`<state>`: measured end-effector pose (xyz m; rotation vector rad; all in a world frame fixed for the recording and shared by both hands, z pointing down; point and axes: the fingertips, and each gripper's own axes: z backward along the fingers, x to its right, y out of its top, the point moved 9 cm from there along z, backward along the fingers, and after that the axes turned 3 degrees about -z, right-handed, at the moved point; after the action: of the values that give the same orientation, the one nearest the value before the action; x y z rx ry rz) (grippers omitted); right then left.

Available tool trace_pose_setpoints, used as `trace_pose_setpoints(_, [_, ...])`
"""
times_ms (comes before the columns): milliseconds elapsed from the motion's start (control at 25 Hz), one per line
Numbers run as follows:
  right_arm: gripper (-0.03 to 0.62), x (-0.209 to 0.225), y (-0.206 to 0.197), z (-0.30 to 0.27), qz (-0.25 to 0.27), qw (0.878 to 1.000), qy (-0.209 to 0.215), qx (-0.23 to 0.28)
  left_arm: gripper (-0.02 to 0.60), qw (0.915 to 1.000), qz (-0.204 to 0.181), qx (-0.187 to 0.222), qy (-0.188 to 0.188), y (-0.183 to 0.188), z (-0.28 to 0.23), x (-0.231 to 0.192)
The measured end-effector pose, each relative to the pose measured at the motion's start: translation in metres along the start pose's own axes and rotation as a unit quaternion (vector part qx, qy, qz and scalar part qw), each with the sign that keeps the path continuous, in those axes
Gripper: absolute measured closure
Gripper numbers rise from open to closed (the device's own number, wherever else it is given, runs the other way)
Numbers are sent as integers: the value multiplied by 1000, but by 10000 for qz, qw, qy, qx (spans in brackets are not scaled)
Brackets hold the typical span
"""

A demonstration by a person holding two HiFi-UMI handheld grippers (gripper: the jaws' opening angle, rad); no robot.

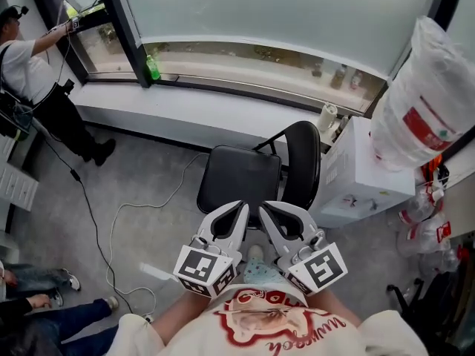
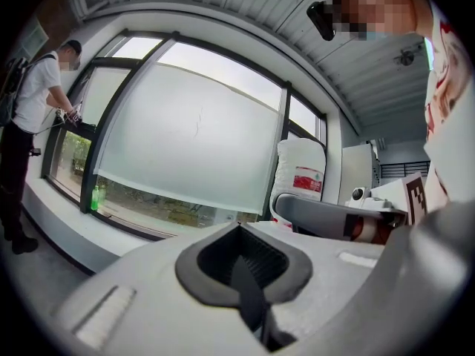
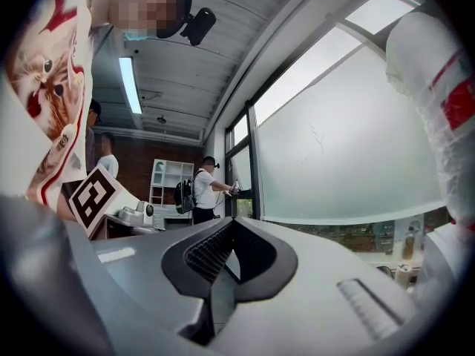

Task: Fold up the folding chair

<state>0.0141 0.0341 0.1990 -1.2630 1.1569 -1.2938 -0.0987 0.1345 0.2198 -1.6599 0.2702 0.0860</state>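
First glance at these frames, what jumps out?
The black folding chair stands open in the middle of the grey floor, in front of the long window. Low in the head view, the left claw and right claw sit side by side, both shut and holding nothing. A big white sack with a red label fills the upper right.

folding chair legs hidden under its seat, white sack cut off far right, sill bottles too tiny to tell
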Motion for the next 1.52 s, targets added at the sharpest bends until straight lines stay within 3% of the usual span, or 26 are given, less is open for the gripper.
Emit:
trace_pose_setpoints(400, [569,74,4,-43,-34,9999,80,-86,581,10000,25,87,24,16,-75,-30])
trace_pose_setpoints(680, [569,84,-21,-61,-300,9990,33,-326,581,9994,238,-168,162,-1,-80,-54])
trace_pose_setpoints(1120, [568,84,-65,-83,-768,9920,-879,-488,581,9966,171,-770,-255,-33,-92,-93])
trace_pose_setpoints(1520, [568,74,-140,-100,-1147,9804,-1478,-618,581,9919,228,-1181,-403,-109,-109,-129])
